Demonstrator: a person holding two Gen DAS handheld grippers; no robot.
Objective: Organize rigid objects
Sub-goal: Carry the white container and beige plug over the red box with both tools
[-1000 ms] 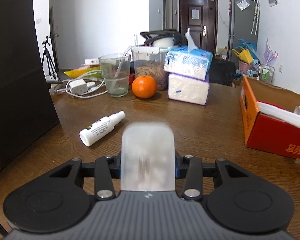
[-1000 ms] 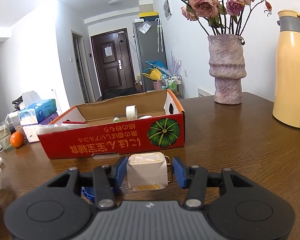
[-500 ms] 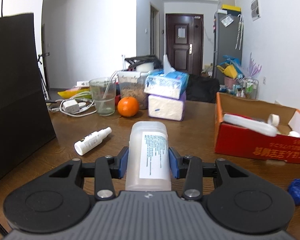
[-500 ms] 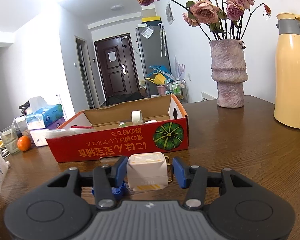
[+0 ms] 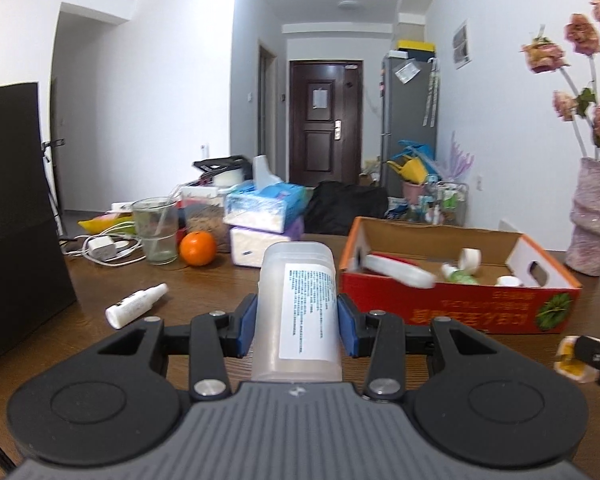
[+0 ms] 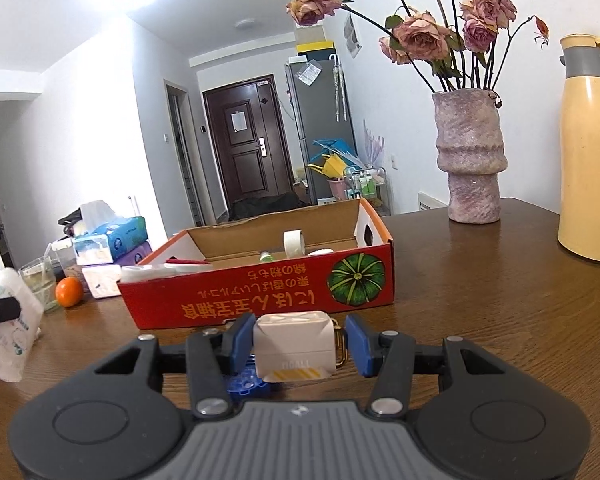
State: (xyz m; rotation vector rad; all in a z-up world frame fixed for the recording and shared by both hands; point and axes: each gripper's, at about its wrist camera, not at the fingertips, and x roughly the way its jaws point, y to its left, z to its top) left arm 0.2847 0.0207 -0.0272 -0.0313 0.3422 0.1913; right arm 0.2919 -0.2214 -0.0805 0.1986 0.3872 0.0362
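My left gripper [image 5: 297, 330] is shut on a translucent white container [image 5: 298, 316] with a printed label, held above the wooden table. A red cardboard box [image 5: 452, 312] stands ahead to the right, holding a tape roll [image 5: 470, 258] and other small items. My right gripper [image 6: 296, 344] is shut on a small white case [image 6: 294, 348] with a gold clasp, short of the same box [image 6: 260, 300]. A blue cap [image 6: 246, 386] lies under it. The left-held container also shows at the right wrist view's left edge [image 6: 8, 324].
A small white spray bottle [image 5: 136, 306] lies on the table at left. An orange [image 5: 198, 248], a glass [image 5: 156, 230], chargers and tissue packs [image 5: 262, 216] sit behind. A black bag [image 5: 16, 216] stands left. A vase [image 6: 470, 160] and a yellow thermos [image 6: 590, 152] stand right.
My left gripper has risen and swung right with the container, bringing the red box into full view. My right gripper has stayed shut on the case and moved slightly closer to the box.
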